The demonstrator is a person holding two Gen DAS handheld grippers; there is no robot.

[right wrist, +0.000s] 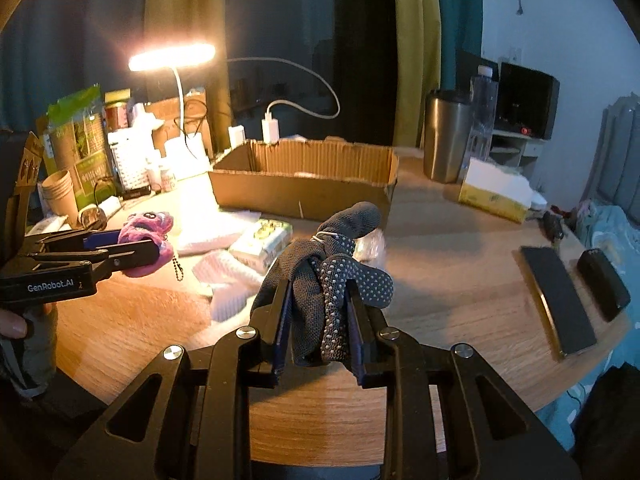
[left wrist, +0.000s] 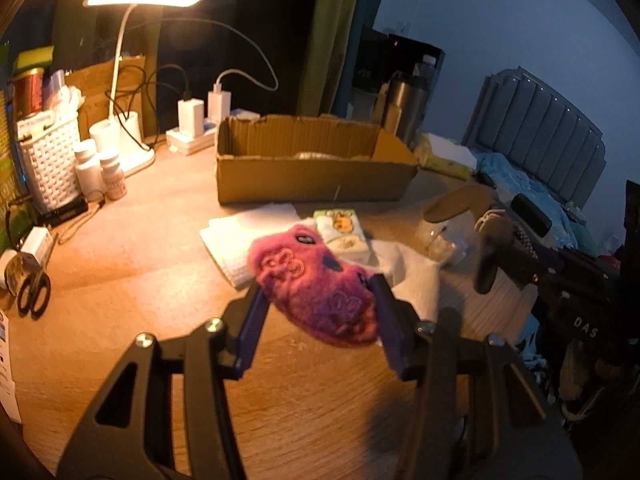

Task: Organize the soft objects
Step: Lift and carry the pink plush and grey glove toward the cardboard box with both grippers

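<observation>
Pink plush toy (left wrist: 316,292) sits clamped between the left hand-held gripper's (left wrist: 318,308) blue pads, lifted above the wooden counter (left wrist: 120,248), with white cloths (left wrist: 240,240) and a cardboard box (left wrist: 312,168) beyond. From the right wrist, the right hand-held gripper (right wrist: 318,320) is closed on bundled grey dotted gloves (right wrist: 332,272), raised off the counter before the box.
</observation>
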